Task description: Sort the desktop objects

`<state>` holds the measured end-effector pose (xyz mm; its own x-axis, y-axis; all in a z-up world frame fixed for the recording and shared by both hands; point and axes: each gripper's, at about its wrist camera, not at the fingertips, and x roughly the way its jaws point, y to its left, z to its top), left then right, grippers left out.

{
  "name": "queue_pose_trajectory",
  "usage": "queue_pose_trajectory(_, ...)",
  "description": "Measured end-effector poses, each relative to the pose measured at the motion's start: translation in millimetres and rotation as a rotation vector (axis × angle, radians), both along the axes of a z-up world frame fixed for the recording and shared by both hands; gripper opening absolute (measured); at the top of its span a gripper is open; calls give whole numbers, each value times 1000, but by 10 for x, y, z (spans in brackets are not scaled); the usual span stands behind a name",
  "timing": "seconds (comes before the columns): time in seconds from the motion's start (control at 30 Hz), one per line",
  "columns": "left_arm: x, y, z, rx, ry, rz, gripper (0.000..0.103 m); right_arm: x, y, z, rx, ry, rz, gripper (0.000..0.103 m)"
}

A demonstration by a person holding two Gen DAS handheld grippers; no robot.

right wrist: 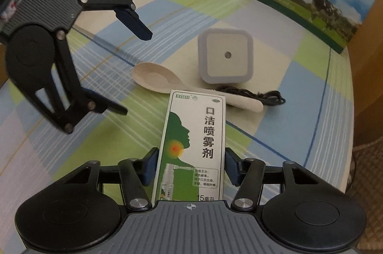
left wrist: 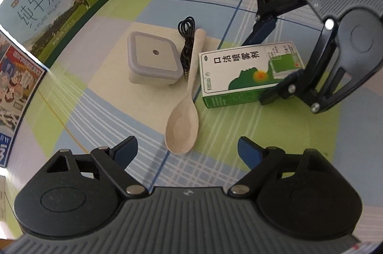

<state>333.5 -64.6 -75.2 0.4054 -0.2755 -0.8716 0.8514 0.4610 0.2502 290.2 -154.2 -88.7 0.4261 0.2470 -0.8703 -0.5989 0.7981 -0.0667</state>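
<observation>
Got my right gripper (right wrist: 190,168) straddling the throat spray box (right wrist: 191,146) lengthwise, pads not quite touching yet; left gripper (left wrist: 188,151) hangs wide open over the spoon (left wrist: 183,120), empty.

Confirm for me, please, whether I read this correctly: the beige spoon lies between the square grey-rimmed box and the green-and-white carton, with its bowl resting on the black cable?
Not quite. It is the handle of the spoon, not the bowl, that meets the black cable, as the left wrist view shows. The rest holds.

L gripper (left wrist: 188,153) open over spoon (left wrist: 183,120); R gripper (left wrist: 270,69) at box (left wrist: 241,72).
</observation>
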Motion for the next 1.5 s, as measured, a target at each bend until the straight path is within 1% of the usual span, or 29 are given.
queue_pose_trajectory(0.1,28,-27,-65,9,-33,-19,82,-11,-76,13,0,7,-11,54)
queue_pose_trajectory(0.13,37,-37,-80,10,-41,-22,78,-21,-101,17,1,8,-13,54)
queue_pose_trajectory(0.3,89,-80,-114,6,-50,-53,74,-94,-206,21,11,8,-26,54)
queue_pose_trajectory(0.4,131,-114,-100,2,-48,-67,62,-120,-243,18,24,11,-38,54)
queue_pose_trajectory(0.43,144,-129,-96,2,-45,-72,55,-130,-254,17,29,12,-42,53)
queue_pose_trajectory(0.47,160,-140,-91,3,-39,-75,51,-138,-263,19,34,13,-47,53)
queue_pose_trajectory(0.57,199,-154,-80,0,-25,-78,51,-156,-281,27,39,14,-51,53)
queue_pose_trajectory(0.67,195,-142,-75,7,-29,-97,51,-175,-309,30,42,14,-59,53)
queue_pose_trajectory(0.83,167,-113,-81,58,-80,-135,51,-190,-346,26,53,15,-74,53)
queue_pose_trajectory(0.93,200,-114,-87,61,-82,-126,50,-199,-348,24,54,16,-79,53)
queue_pose_trajectory(0.97,212,-123,-87,59,-75,-122,44,-203,-348,22,53,16,-79,53)
queue_pose_trajectory(1.07,220,-157,-81,57,-51,-115,34,-213,-352,24,51,19,-82,53)
queue_pose_trajectory(1.13,221,-183,-77,63,-35,-111,29,-224,-358,29,50,22,-84,53)
queue_pose_trajectory(1.2,197,-202,-74,75,-34,-97,29,-253,-369,38,51,27,-88,53)
queue_pose_trajectory(1.27,179,-200,-62,76,-13,-75,29,-309,-376,53,51,32,-89,53)
queue_pose_trajectory(1.37,94,-175,-25,69,46,-32,28,-443,-384,82,63,46,-99,53)
queue_pose_trajectory(1.5,-190,-74,18,43,138,59,28,-702,-364,124,87,78,-119,53)
